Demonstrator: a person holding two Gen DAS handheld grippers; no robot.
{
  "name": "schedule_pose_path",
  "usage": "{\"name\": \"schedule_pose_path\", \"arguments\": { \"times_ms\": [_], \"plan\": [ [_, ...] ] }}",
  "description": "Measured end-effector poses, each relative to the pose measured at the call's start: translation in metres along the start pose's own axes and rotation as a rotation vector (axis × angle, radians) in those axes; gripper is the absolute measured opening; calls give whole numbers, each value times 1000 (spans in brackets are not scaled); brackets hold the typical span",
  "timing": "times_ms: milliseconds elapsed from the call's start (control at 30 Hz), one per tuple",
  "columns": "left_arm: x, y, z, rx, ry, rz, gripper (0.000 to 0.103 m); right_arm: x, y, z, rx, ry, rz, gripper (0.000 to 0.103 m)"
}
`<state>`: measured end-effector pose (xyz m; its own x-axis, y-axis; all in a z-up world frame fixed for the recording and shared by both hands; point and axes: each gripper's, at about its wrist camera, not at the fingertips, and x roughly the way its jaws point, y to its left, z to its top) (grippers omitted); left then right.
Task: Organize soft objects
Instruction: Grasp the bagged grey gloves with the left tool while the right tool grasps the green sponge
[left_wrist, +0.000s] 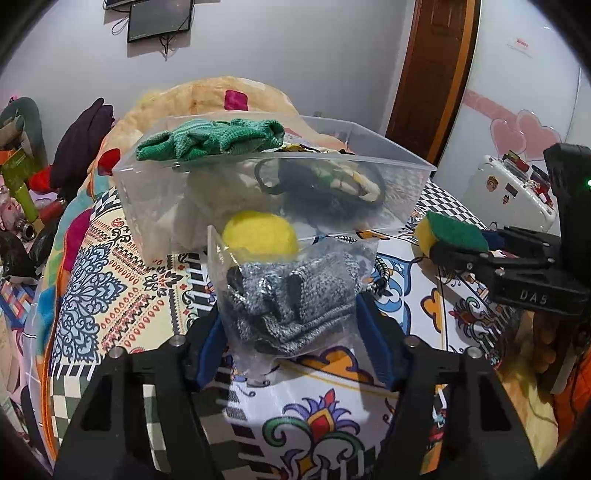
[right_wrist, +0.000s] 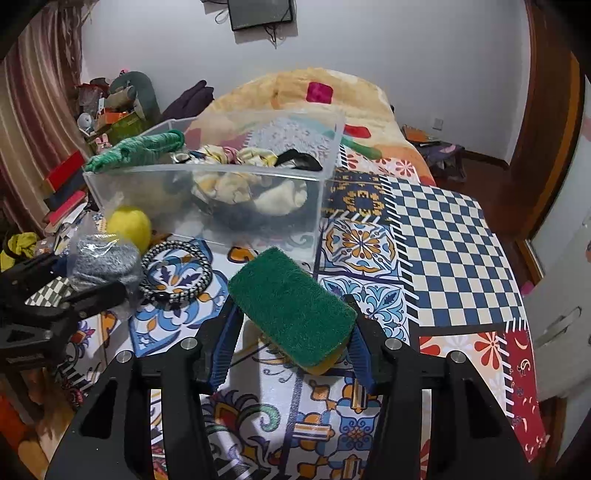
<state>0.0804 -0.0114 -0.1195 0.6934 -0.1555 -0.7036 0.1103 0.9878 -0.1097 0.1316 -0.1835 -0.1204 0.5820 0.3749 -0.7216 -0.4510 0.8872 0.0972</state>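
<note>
My left gripper (left_wrist: 291, 314) is shut on a clear plastic bag of grey knit cloth (left_wrist: 295, 291), held just in front of the clear plastic bin (left_wrist: 388, 162). A yellow ball (left_wrist: 260, 236) lies against the bin's front wall. My right gripper (right_wrist: 291, 325) is shut on a green and yellow sponge (right_wrist: 291, 306), held above the patterned cloth. The right gripper (left_wrist: 439, 247) with the sponge (left_wrist: 454, 230) also shows at the right of the left wrist view. The bin (right_wrist: 207, 173) holds scrunchies and a green knit cloth (right_wrist: 136, 151) draped over its rim.
A black and white beaded band (right_wrist: 177, 269) lies on the patterned tablecloth (right_wrist: 443, 229) in front of the bin. The yellow ball (right_wrist: 129, 225) and bagged grey cloth (right_wrist: 103, 262) are left of it. Clutter stands at the far left; a blanket (right_wrist: 303, 88) lies behind.
</note>
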Motion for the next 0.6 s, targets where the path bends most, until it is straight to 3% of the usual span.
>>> {"name": "schedule_pose_path", "arguments": {
  "times_ms": [267,600],
  "plan": [
    [-18,2,3,-6,-18,-22,58,-13,2,12,-5,-52,21,50],
    [-55,-6,38,29,-164,-25,57,-35,11,37,-21,-156,25,50]
  ]
}}
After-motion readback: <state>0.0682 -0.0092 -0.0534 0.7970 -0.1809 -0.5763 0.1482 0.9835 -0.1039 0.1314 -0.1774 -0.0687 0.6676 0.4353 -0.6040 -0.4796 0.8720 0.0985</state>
